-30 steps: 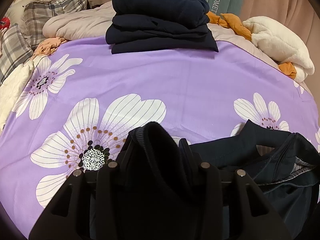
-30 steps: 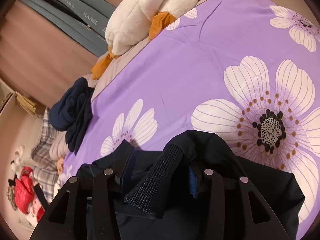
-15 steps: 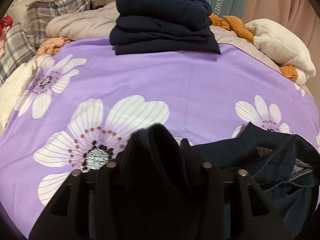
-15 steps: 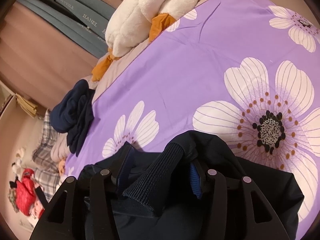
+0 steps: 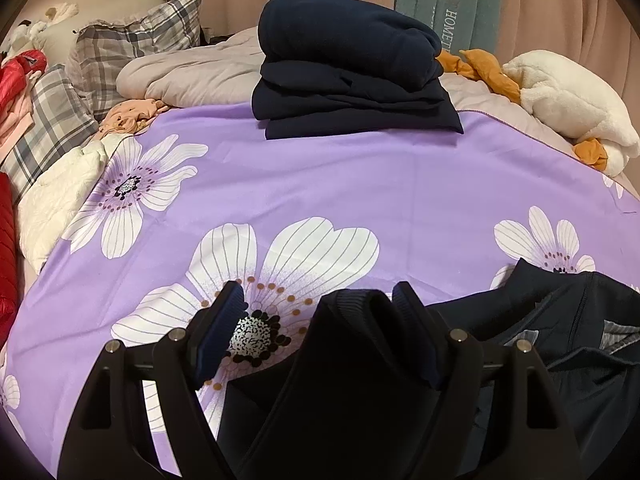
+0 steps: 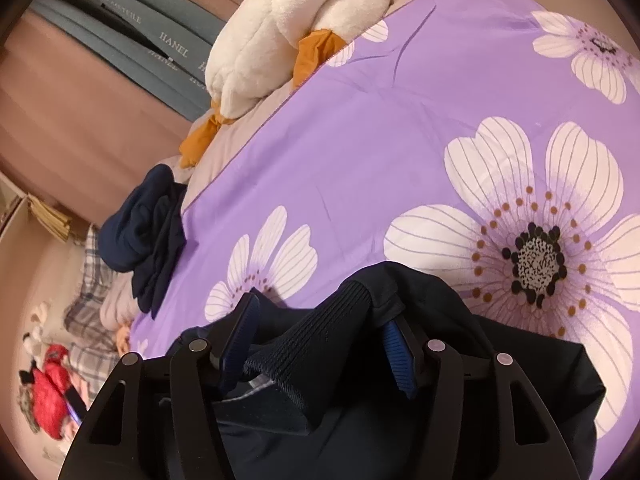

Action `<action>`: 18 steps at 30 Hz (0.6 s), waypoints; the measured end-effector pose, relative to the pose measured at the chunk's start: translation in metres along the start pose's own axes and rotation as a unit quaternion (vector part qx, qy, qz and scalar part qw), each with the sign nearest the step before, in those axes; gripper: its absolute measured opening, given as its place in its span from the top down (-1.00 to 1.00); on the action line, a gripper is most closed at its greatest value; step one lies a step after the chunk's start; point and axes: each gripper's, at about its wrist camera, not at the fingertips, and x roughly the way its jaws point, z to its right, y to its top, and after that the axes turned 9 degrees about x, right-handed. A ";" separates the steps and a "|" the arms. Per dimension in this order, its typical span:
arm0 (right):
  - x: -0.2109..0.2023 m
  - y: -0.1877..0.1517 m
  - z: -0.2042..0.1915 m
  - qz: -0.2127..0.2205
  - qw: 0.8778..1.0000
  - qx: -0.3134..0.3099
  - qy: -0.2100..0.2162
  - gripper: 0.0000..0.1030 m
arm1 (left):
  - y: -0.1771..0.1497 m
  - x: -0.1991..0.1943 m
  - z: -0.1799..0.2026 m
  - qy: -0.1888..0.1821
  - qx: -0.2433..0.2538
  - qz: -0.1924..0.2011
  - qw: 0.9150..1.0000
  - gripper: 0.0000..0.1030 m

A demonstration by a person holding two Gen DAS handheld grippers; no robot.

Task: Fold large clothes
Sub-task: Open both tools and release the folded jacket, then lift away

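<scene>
Navy fabric, ribbed at the cuffs, is the material under handling: a dark jacket (image 5: 560, 344) lies on the near part of the purple flowered bedspread (image 5: 360, 184), spread between the two tools.

Left side: the left hand-held gripper (image 5: 318, 312) has its jaws opening. One pad stands clear over the printed flower; a ribbed cuff (image 5: 352, 308) sits between the pads, leaning near the other pad but no longer pinched.

Right side: the right hand-held gripper (image 6: 320, 320) is likewise opening. The second ribbed cuff (image 6: 320, 344) lies loose in the gap, with daylight on both sides.

Step in hand, as judged: release of both sleeve ends after laying them across the garment. To do it well, the jaws should part fully before either tool lifts, so no rib catches and drags the sleeve. The withdrawal should go straight back along the fingers, both sides together, leaving the cuffs flat and level with each other.

At the far edge of the bedspread a stack of folded navy clothes (image 5: 352, 64) rests, probably the destination for this piece.

Not determinable: the jacket's body is cut off below both views and hidden behind the tool frames, so the squareness of the fold cannot be checked. The dark cloth swallows seams and edges. Whether the left cuff touches the nearer pad cannot be told.
</scene>
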 end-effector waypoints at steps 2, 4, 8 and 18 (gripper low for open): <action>-0.002 0.003 -0.001 0.006 1.000 -0.001 0.001 -0.24 | 0.000 0.000 0.000 0.000 -0.003 -0.001 1.000 -0.53; -0.003 0.007 -0.001 0.012 1.000 0.001 0.005 -0.29 | -0.002 -0.002 -0.004 0.002 -0.005 0.000 1.000 -0.59; -0.018 0.015 0.002 0.072 0.997 -0.001 -0.026 -0.65 | -0.005 -0.007 -0.018 0.016 -0.009 0.005 1.000 -0.70; -0.052 -0.009 0.020 0.072 0.993 -0.066 -0.062 -0.65 | -0.012 -0.030 -0.055 0.039 -0.037 0.017 0.998 -0.73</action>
